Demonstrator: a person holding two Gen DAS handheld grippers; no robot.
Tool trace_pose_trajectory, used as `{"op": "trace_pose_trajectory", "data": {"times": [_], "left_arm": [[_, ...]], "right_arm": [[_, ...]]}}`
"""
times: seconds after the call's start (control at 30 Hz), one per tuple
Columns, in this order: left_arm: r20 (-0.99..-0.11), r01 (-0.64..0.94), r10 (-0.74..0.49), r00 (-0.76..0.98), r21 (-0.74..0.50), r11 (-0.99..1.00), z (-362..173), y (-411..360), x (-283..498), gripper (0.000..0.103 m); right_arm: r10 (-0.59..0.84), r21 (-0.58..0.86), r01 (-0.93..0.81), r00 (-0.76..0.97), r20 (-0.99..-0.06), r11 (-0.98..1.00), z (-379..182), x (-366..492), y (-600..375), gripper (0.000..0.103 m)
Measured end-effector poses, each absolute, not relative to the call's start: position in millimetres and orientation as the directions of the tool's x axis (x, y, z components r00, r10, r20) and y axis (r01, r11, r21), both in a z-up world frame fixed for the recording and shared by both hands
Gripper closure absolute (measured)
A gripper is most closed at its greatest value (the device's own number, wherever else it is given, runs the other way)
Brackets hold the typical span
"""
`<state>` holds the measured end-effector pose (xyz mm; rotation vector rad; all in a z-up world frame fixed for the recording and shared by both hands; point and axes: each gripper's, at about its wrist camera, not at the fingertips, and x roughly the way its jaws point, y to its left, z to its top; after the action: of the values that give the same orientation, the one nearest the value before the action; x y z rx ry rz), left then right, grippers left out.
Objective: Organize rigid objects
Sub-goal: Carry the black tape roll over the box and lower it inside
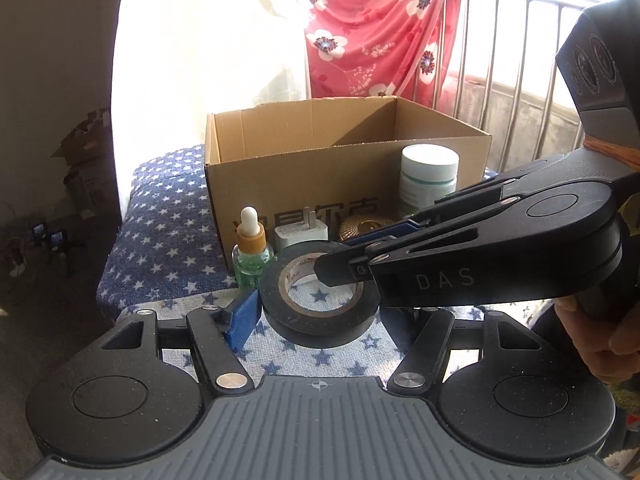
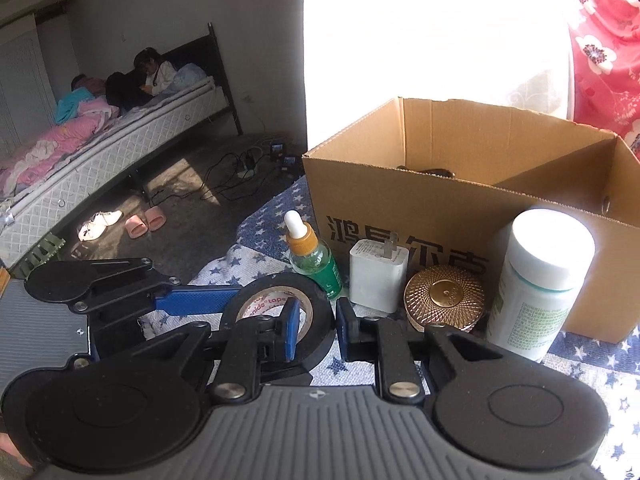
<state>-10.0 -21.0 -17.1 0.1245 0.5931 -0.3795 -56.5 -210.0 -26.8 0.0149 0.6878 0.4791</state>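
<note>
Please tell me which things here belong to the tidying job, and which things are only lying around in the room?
Job: black tape roll, held between right gripper and left gripper; cardboard box; dropper bottle; white charger; gold jar; white bottle.

Lying about: red floral cloth, pink slippers, bed.

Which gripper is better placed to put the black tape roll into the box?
Right. The right gripper pinches the wall of the tape roll, one finger inside its hole; whether the left gripper holds it is unclear.
</note>
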Motion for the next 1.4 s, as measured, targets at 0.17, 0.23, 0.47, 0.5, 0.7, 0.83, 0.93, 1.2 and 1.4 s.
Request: {"op": "trace_pose_trajectory", "data": {"times": [0.17, 0.23, 0.47, 0.5, 0.7, 0.83, 0.93, 1.2, 1.4], "left_arm": [[-0.496, 0.354, -0.283, 0.821, 0.052, 0.934, 16, -21, -13, 0.038], [-0.475, 0.348, -0.276, 0.835, 0.068, 0.935, 31, -21, -9, 0.038], [-0.439, 0.362, -0.280, 0.854, 0.114, 0.925, 75, -32, 26, 0.038], [-0.447, 0.373, -0.290, 0.846, 0.109, 0.921, 81, -35, 37, 0.038], [-0.561, 0.455, -0.346, 0.752, 0.062, 0.888, 95, -71, 108, 0.038], [-0.665, 0.498, -0.363, 0.653, 0.016, 0.867, 80, -103, 161, 0.038], [-0.748, 0.512, -0.365, 0.554, -0.040, 0.858, 59, -121, 198, 0.038], [-0.884, 0.513, -0.280, 0.375, -0.053, 0.857, 5, -151, 262, 0.038], [-0.920, 0.521, -0.198, 0.339, 0.009, 0.854, -24, -165, 284, 0.038]], "right_arm": [[0.456, 0.123, -0.470, 0.708, -0.539, 0.874, 9, -55, -207, 0.082], [0.461, 0.098, -0.485, 0.721, -0.517, 0.869, 24, -52, -207, 0.082], [0.477, 0.099, -0.505, 0.710, -0.518, 0.858, 76, -4, -216, 0.081], [0.477, 0.110, -0.501, 0.702, -0.529, 0.858, 81, 8, -219, 0.081], [0.437, 0.153, -0.449, 0.644, -0.628, 0.881, 87, 84, -247, 0.081], [0.415, 0.213, -0.388, 0.571, -0.708, 0.897, 62, 138, -275, 0.081], [0.415, 0.273, -0.333, 0.501, -0.759, 0.902, 32, 174, -298, 0.081], [0.437, 0.375, -0.233, 0.352, -0.828, 0.897, -44, 239, -326, 0.082], [0.434, 0.387, -0.203, 0.302, -0.849, 0.899, -76, 265, -330, 0.083]]}}
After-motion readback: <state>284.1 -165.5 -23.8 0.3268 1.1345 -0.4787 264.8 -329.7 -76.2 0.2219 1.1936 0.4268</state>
